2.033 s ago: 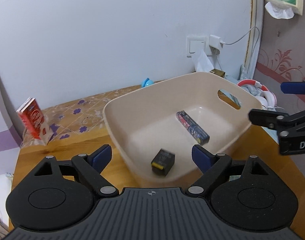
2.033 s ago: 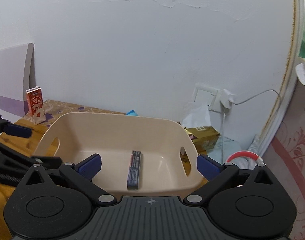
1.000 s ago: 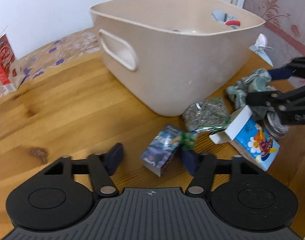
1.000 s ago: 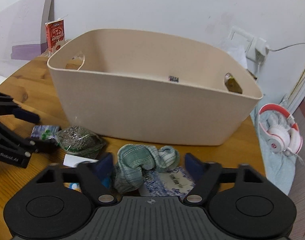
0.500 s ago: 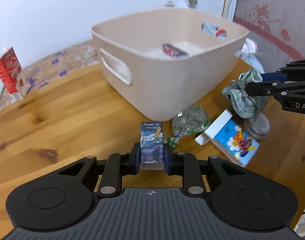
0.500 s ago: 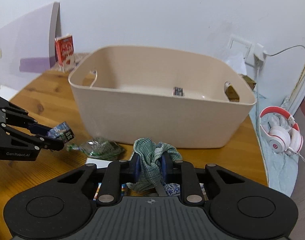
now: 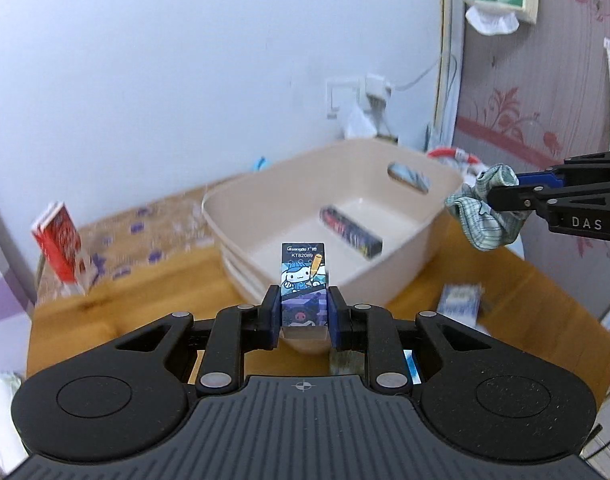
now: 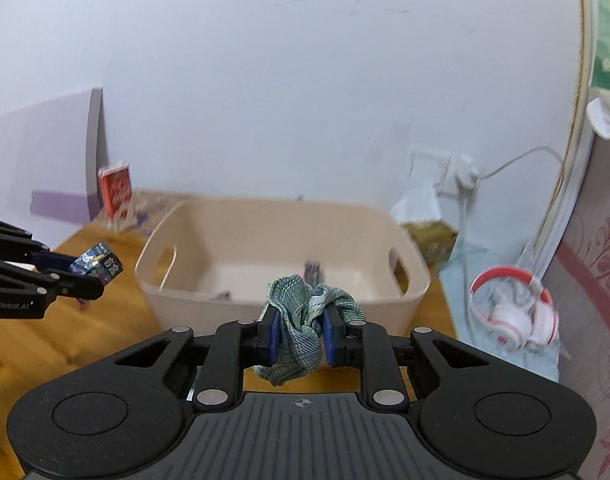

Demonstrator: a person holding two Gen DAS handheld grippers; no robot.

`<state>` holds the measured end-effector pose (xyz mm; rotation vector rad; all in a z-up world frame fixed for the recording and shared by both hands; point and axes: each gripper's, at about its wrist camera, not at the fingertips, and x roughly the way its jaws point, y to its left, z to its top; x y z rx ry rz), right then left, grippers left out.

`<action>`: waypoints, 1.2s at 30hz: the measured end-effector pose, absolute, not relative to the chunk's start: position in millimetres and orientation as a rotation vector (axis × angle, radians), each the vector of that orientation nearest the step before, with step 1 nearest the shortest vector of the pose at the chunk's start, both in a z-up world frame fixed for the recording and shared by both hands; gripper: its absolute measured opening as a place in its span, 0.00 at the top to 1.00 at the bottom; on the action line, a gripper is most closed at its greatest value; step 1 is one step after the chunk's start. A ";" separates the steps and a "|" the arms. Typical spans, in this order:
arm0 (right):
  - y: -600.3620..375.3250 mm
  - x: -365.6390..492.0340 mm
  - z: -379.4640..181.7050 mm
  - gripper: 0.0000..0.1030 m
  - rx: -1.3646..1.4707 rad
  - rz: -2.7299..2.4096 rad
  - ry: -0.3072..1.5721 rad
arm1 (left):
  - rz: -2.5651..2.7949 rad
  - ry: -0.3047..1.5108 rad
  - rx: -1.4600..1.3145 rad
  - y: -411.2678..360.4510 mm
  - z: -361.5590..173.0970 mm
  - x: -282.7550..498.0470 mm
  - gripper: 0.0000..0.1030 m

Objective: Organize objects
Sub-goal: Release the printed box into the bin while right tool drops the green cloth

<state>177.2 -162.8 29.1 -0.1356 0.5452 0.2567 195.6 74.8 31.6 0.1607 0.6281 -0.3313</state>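
Note:
My left gripper is shut on a small cartoon-printed box and holds it up in front of the beige plastic bin. My right gripper is shut on a crumpled green checked cloth, raised near the bin's front rim. In the left wrist view the cloth hangs by the bin's right side. In the right wrist view the box is held left of the bin. A long dark box lies inside the bin.
A red carton stands at the table's back left. A blue-and-white packet lies on the wooden table right of the bin. Red-and-white headphones lie on a cloth at the right. A wall socket with a cable is behind.
Both grippers closed on their objects, the left on the box, the right on the cloth, and lifted them off the table to above bin height.

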 end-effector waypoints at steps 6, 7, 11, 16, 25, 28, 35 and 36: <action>-163.8 201.7 47.3 0.80 -0.117 0.238 0.495 | -0.332 0.622 0.158 48.0 38.7 229.4 0.77; -163.0 205.8 49.2 0.80 -0.115 0.236 0.489 | -0.332 0.626 0.159 44.2 37.4 235.8 0.77; -163.4 230.3 49.7 0.80 -0.099 0.242 0.494 | -0.323 0.678 0.153 26.0 20.8 273.8 0.77; -156.2 263.5 32.1 0.80 -0.117 0.237 0.543 | -0.293 0.760 0.134 14.1 -8.2 312.1 0.77; -143.1 308.5 -19.2 0.79 -0.161 0.223 0.687 | -0.247 0.856 0.165 8.3 -42.4 340.6 0.77; -141.6 307.0 -26.6 0.67 -0.179 0.202 0.706 | -0.256 0.849 0.159 9.0 -35.1 339.8 0.63; -150.6 281.8 -7.8 0.32 -0.165 0.170 0.645 | -0.230 0.733 0.155 17.8 -0.1 309.1 0.17; -152.0 276.3 -3.7 0.24 -0.161 0.165 0.634 | -0.229 0.723 0.157 18.9 3.9 303.5 0.16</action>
